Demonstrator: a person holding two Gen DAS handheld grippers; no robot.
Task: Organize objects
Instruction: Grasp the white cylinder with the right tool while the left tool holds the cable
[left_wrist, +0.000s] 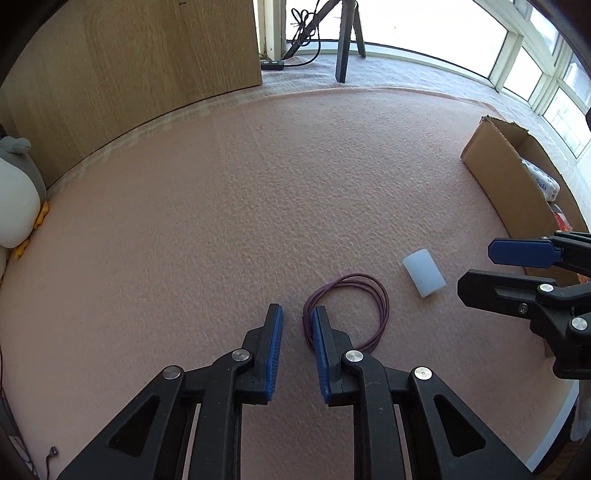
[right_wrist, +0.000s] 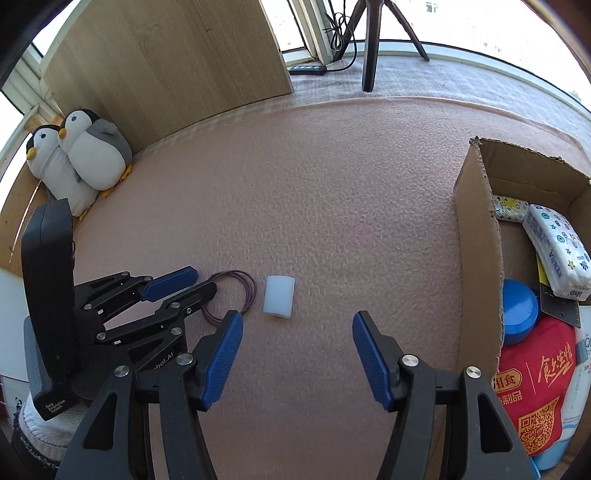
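Purple cord loop (left_wrist: 347, 310) beside left tool (left_wrist: 297, 314)

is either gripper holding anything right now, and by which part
Nothing is held. The left gripper stands empty beside the purple cord loop; the right gripper is open, short of the white cylinder.

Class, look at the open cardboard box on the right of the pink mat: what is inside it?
Inside the cardboard box lie a white tissue pack, a blue round lid or bowl, a red printed bag and a patterned packet. The box wall and the top items hide whatever lies beneath.
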